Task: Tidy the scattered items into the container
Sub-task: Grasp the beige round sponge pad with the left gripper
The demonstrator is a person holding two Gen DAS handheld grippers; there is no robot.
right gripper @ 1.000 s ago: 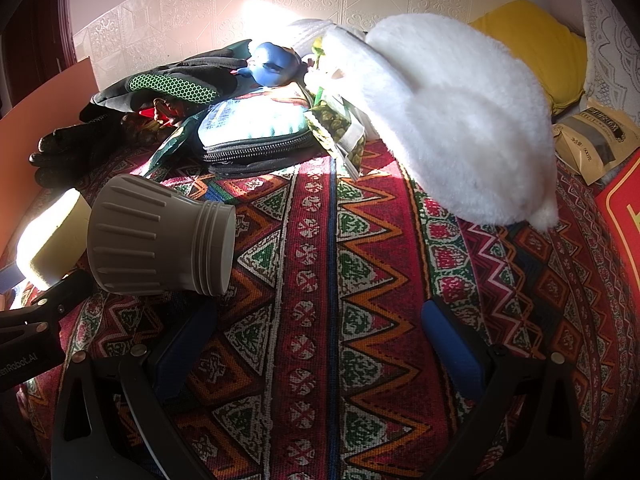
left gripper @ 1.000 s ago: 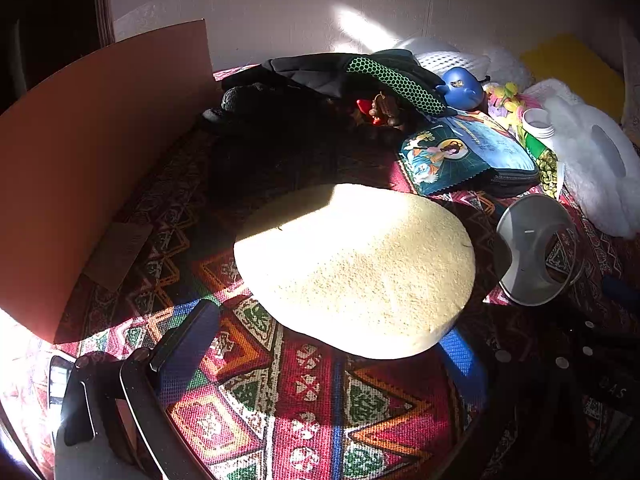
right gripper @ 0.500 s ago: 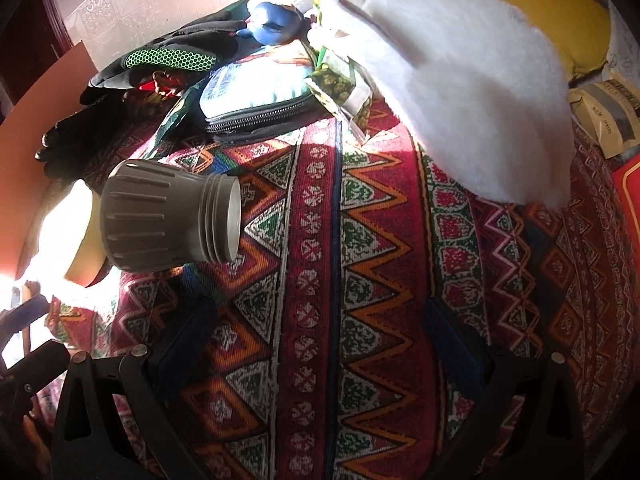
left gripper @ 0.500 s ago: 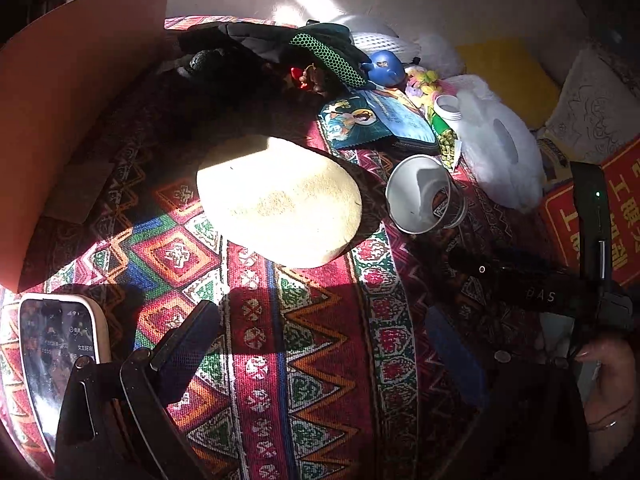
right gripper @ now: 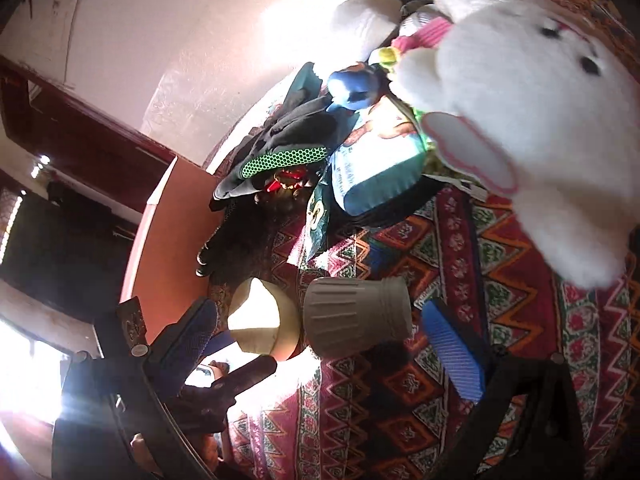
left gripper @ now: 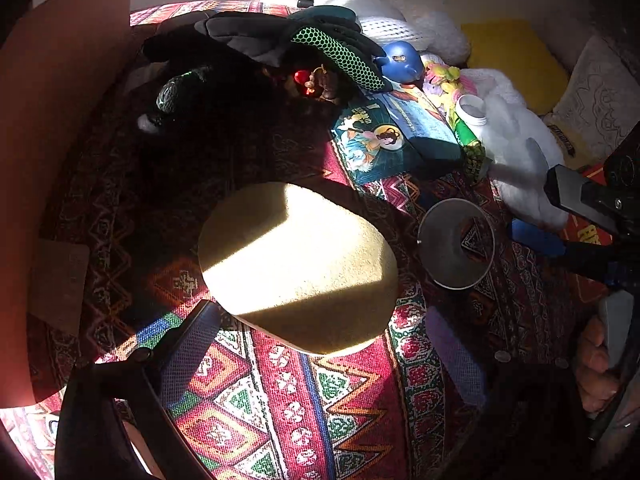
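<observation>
The patterned cloth (left gripper: 280, 400) covers the whole surface. Over the last second your right tongs (right gripper: 320, 344) have tipped sharply sideways and now bracket the grey cup (right gripper: 356, 316) lying on its side, blades apart, not yet pinching; I judge a grasp is near. Your left tongs (left gripper: 320, 352) have dropped back toward the round tan sponge (left gripper: 298, 264), also apart and empty. The orange cardboard wall (left gripper: 52, 160) (likely the container) rises at the left edge. The white plush rabbit (right gripper: 532, 128) crowds the right; open cloth remains nearest you.
</observation>
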